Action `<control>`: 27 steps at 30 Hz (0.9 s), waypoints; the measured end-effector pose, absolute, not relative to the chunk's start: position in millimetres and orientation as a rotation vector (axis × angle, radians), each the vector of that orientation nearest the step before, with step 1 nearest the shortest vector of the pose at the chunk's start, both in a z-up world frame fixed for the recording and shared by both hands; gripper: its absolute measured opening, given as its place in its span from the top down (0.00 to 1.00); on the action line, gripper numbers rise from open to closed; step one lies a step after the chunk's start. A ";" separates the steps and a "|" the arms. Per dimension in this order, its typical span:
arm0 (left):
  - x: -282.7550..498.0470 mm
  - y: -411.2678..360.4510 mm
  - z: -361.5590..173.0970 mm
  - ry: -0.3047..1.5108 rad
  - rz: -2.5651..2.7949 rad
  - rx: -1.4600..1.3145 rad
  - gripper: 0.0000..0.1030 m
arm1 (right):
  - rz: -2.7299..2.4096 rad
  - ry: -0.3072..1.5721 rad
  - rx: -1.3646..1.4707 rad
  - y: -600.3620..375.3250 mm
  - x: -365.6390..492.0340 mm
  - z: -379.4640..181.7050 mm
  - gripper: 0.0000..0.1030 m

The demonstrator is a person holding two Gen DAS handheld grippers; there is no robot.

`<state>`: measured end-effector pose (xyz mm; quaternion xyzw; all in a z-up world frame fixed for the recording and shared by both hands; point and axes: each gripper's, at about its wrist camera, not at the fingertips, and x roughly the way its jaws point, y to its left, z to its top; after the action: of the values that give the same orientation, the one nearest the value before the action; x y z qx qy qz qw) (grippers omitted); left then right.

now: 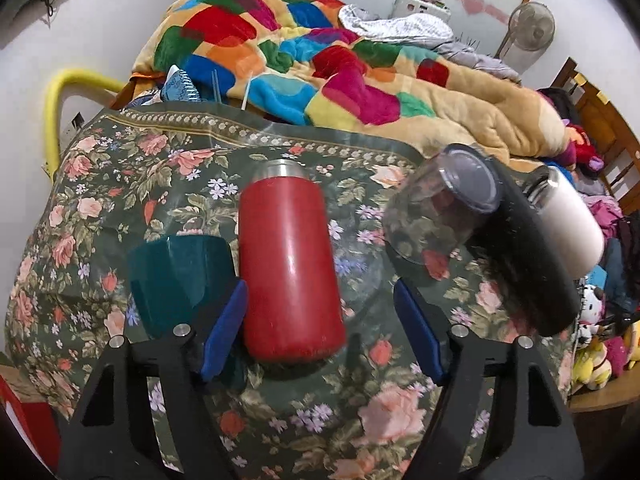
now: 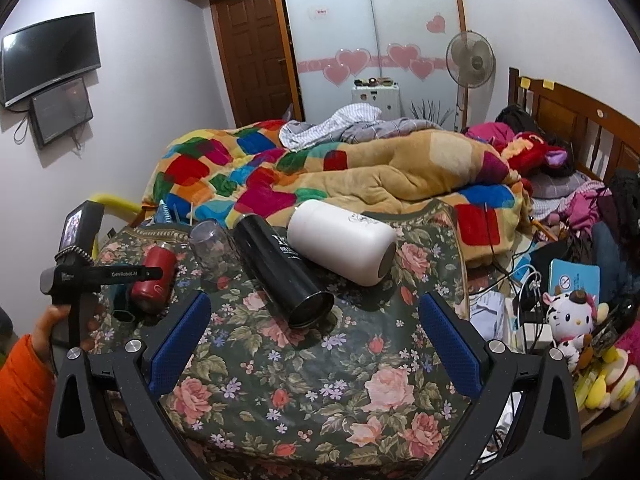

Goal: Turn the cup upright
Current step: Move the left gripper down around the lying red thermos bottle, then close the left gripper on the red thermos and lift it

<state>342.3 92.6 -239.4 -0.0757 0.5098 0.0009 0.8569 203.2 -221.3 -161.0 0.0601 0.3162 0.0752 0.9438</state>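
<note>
Several cups lie on their sides on a floral-covered table [image 1: 280,420]. A red flask [image 1: 290,268] lies between the open fingers of my left gripper [image 1: 320,320], its steel mouth pointing away. A teal cup [image 1: 180,280] sits just left of it. A clear tumbler [image 1: 444,216], a black flask [image 1: 532,256] and a white flask [image 1: 572,220] lie to the right. In the right wrist view my right gripper [image 2: 316,332] is open and empty, just short of the black flask [image 2: 280,268], with the white flask [image 2: 340,246], clear tumbler [image 2: 210,250] and red flask [image 2: 156,276] beyond.
A bed with a patchwork blanket [image 2: 320,172] lies behind the table. Plush toys [image 2: 572,320] and clutter sit at the right. The hand holding the left gripper [image 2: 72,276] is at the table's left. A yellow rail [image 1: 60,92] is at the far left.
</note>
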 end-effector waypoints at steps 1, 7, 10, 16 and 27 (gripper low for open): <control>345.4 92.4 -241.6 1.081 0.004 -0.156 0.27 | 0.153 0.648 0.126 -221.4 205.2 -162.0 0.00; 362.6 97.4 -250.3 1.107 0.029 -0.159 0.27 | 0.149 0.653 0.135 -224.2 209.1 -165.5 0.00; 368.8 97.1 -251.5 1.118 0.028 -0.160 0.27 | 0.147 0.654 0.139 -225.6 210.2 -166.7 0.00; 380.6 91.2 -258.3 1.150 0.037 -0.131 0.27 | 0.140 0.659 0.141 -229.0 210.8 -168.6 0.00; 391.0 77.8 -272.3 1.173 0.107 0.046 0.40 | 0.140 0.654 0.135 -229.6 207.4 -167.6 0.00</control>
<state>391.0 77.8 -272.3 0.0218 0.5531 0.0506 0.8313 207.4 -229.6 -167.6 0.0662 0.3206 0.0688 0.9424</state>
